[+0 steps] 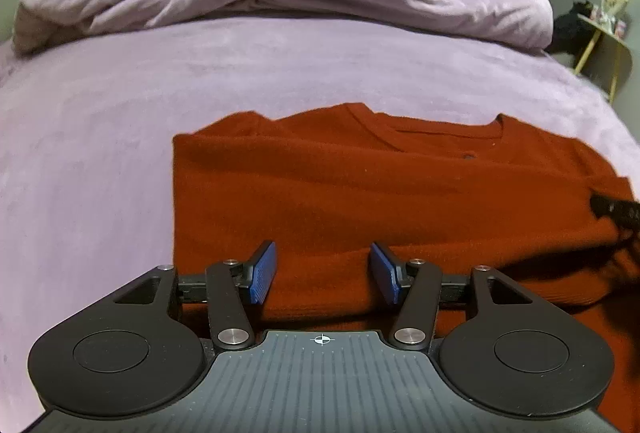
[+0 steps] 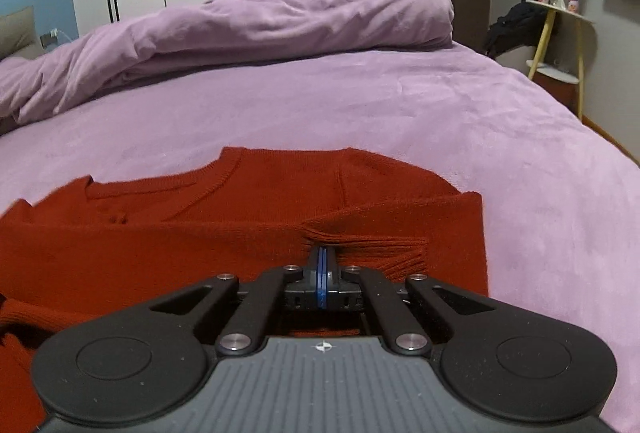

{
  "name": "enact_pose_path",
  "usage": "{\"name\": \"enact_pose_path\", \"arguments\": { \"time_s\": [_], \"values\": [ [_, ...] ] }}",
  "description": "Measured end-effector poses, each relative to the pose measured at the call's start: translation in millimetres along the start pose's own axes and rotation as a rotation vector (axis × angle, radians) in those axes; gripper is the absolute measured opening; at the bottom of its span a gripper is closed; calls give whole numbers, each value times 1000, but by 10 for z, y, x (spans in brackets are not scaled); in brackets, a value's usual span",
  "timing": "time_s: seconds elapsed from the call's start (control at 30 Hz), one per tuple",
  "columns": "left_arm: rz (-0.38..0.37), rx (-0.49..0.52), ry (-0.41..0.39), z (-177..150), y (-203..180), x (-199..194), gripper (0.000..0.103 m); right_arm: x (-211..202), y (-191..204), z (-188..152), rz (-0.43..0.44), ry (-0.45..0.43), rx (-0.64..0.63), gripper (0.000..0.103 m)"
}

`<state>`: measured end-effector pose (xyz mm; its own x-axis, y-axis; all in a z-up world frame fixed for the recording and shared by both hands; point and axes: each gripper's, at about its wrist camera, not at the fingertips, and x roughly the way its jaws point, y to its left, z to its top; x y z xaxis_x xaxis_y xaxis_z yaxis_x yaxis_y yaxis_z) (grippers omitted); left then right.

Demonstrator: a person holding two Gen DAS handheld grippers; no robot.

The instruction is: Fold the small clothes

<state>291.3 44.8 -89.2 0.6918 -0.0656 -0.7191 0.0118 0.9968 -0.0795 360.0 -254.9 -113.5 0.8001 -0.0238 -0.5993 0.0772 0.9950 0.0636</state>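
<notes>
Already the rust-red sweater lies partly folded on the lilac bed, filling the lower centre of both wrist views, its neckline toward the top of the frame. In the left wrist view its left edge runs straight and clean, which suggests that side has been turned in. In the right wrist view a ribbed sleeve cuff lies across the body near the right edge, so that sleeve looks brought inward as well.

The right tool is clenched, its blue pads pressed together at the ribbed cuff, and the knit bunches right at the tips, so it appears to be grasping the cuff. The left tool is released, its jaws standing apart over the sweater's lower part with cloth below them but nothing pinched.

My judgement is that the side folds are about done or being finished, and the lengthwise fold, hem up toward the collar, is still left. A rumpled duvet sits at the upper part of the frame, well apart from the work.
</notes>
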Motion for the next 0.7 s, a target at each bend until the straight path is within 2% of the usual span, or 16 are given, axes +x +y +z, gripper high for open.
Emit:
{"name": "enact_pose_path", "arguments": {
  "time_s": [0.07,0.13,0.17,0.23,0.3,0.4,0.47,0.5,0.53,0.6,0.63,0.7],
  "values": [
    [-21,4,-4,-60,61,-105,58,-120,-119,-40,86,38,91,7],
    [-36,-6,11,-122,126,-186,56,-311,-325,-111,192,90,243,24],
    [-45,-20,16,-154,155,-223,56,-419,-434,-184,240,100,330,36],
    [-57,-42,17,-196,186,-285,56,-600,-604,-339,306,101,477,46],
    [-58,-47,21,-209,177,-338,56,-669,-683,-443,322,115,562,46],
    [-67,-55,40,-195,149,-374,56,-602,-677,-469,322,124,606,46],
    [-78,-71,48,-192,147,-389,55,-501,-641,-427,325,139,629,41],
    [-83,-80,50,-191,153,-396,55,-461,-617,-413,317,153,636,28],
    [-84,-86,51,-187,160,-401,55,-400,-573,-390,301,166,633,7],
    [-67,-84,43,-171,186,-425,55,-358,-490,-336,247,206,555,6],
    [-59,-81,36,-162,202,-434,55,-420,-451,-321,240,182,508,6],
    [-52,-87,36,-149,241,-432,55,-557,-491,-361,311,119,534,6]
  ]
}}
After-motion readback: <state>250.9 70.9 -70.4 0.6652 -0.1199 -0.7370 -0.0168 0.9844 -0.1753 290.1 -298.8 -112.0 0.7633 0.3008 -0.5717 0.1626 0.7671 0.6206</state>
